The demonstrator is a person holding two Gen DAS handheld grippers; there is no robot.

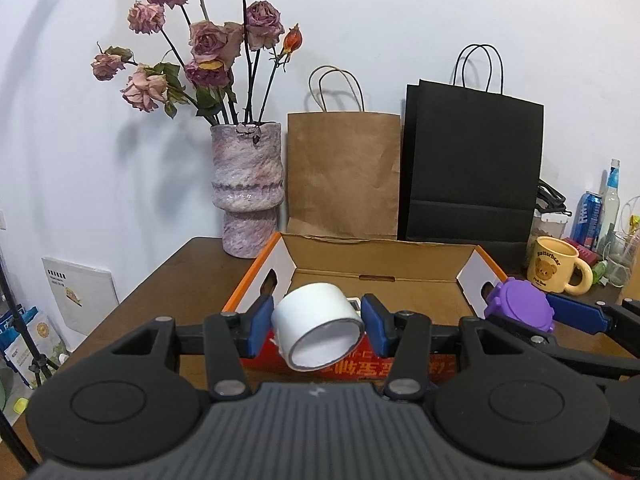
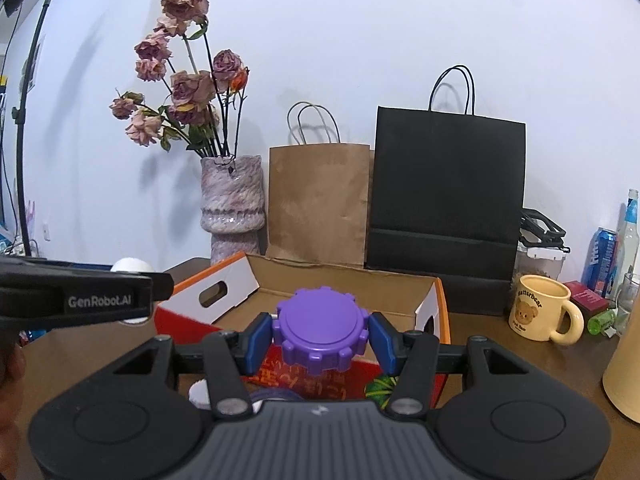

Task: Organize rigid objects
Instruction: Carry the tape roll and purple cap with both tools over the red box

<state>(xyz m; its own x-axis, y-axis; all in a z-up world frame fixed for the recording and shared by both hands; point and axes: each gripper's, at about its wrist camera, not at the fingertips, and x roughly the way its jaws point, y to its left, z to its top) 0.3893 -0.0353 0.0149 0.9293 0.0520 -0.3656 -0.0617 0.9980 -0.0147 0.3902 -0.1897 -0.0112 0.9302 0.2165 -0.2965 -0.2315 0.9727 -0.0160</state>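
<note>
Transport step in hand: the left gripper (image 1: 318, 326) pinches a white tape roll (image 1: 318, 330) and the right gripper (image 2: 322, 336) pinches a purple toothed lid (image 2: 320, 330), both held above the near wall of the open cardboard box (image 1: 384, 258) mid-tabletop. Next move, as judged: carry each over the rim, lower, release. The box floor is largely hidden; one small pale item shows behind the roll.

Bright, even indoor light; soft shadows of roses (image 1: 208, 44) on wall (image 1: 400, 20); fisheye bending, dark corners, sharp focus
</note>
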